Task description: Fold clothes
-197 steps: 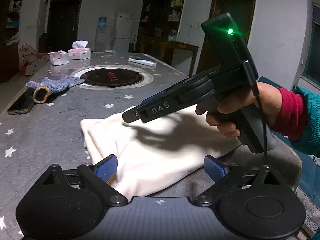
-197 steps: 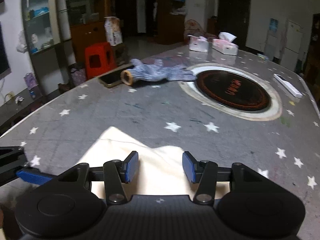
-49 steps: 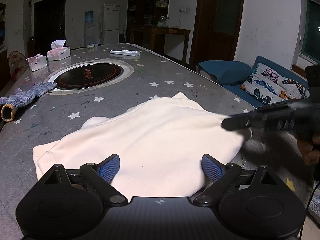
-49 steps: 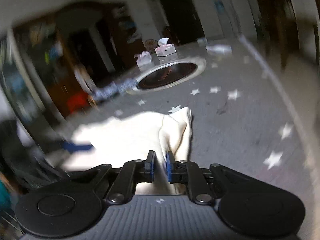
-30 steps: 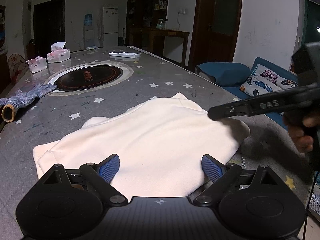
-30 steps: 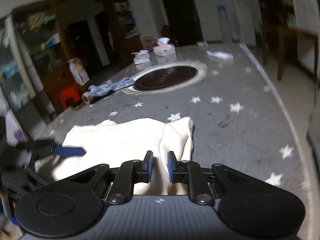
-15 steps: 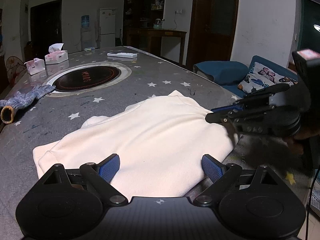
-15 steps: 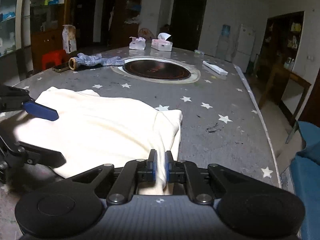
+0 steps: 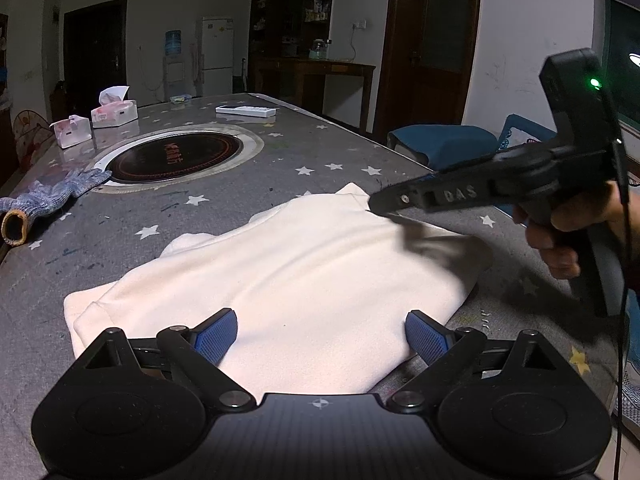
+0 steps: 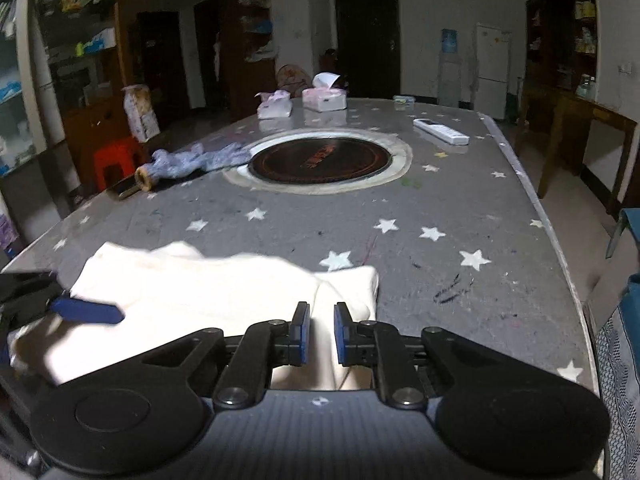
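garment: a cream knit top [image 9: 304,276], partly folded, lies flat on the star-printed table [image 9: 328,152], close to the near edge.
long axis: in the left wrist view it runs from the near-left corner up to the far-right corner, where a folded flap ends in a squared tip.
right tongs [image 10: 319,334]: pads drawn narrow, a slim gap between them, over the top's right end; a ridge of cloth runs up between the pads, but I cannot tell whether they pinch it. The jaws have just eased open slightly.
right tongs, seen from the left: the black nose [image 9: 384,202] sits at the far-right corner of the top, the person's hand [image 9: 568,236] on the grip.
left tongs [image 9: 320,338]: spread wide, nothing held, at the near long edge with cloth between the pads.
nearer hand: the right, for the far-right flap; the left, for the near edge.
judgement: the next fold likely turns across the long axis, right end toward left.
beyond: round inset hob [image 9: 176,158], knit glove [image 9: 44,200], tissue boxes [image 9: 114,110], remote [image 9: 246,111].
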